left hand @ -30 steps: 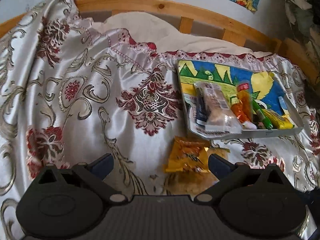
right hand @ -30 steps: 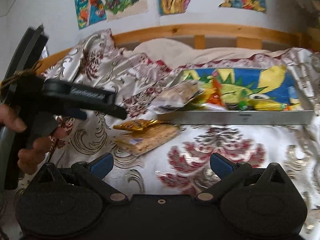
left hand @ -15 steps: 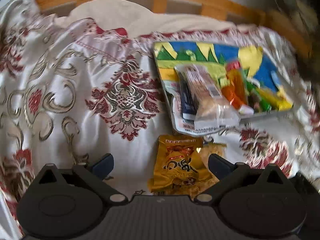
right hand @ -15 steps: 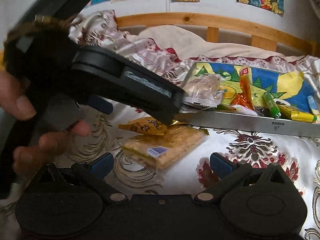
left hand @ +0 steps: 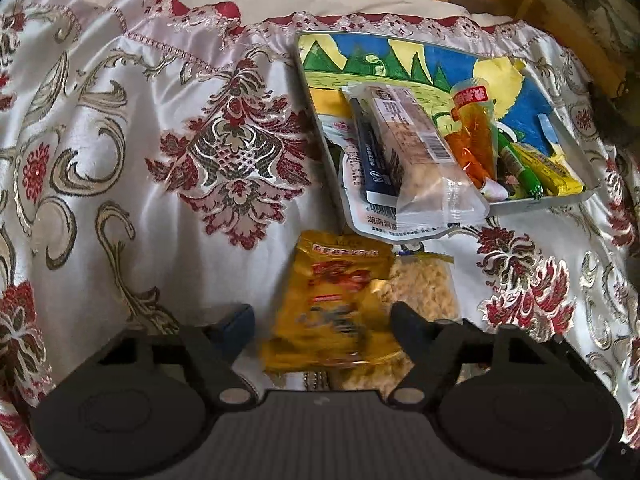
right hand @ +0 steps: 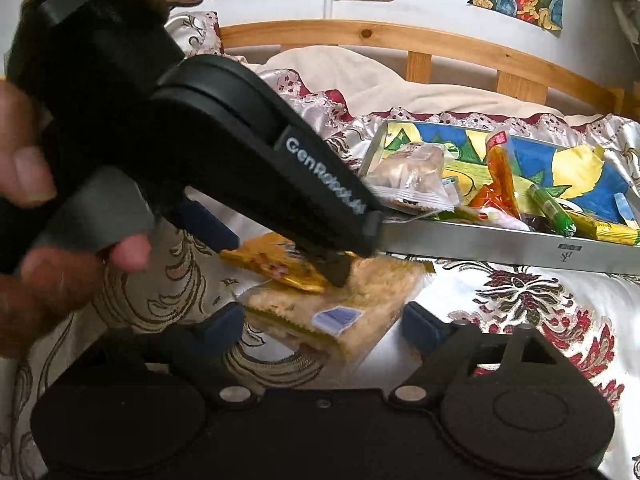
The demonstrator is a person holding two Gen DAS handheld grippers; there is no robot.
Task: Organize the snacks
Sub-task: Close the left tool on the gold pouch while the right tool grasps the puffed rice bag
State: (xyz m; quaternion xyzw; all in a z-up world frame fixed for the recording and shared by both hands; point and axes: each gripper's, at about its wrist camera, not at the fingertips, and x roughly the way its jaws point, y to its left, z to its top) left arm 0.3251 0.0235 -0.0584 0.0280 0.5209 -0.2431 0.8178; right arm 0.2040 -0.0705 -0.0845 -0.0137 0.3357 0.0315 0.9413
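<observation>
Left wrist view: the left gripper points down at a yellow snack packet lying on the patterned satin bedspread, just in front of the metal tray. Its jaws are closing with the packet between them; whether the pads already press on it cannot be told through the blur. A clear pack of crackers lies partly under the packet, on its right. The tray already holds several snacks, among them a clear-wrapped bar overhanging the near rim. Right wrist view: the right gripper frames the pack of crackers, jaws closing around it, pads not visibly in contact. The left gripper, held in a hand, crosses above with a finger on the yellow packet. Risks, as judged: both tools work on stacked packets, so lifting either may drag the other; the slippery foil may slide out of the pads; a careless lift could knock the overhanging bar off the tray.
</observation>
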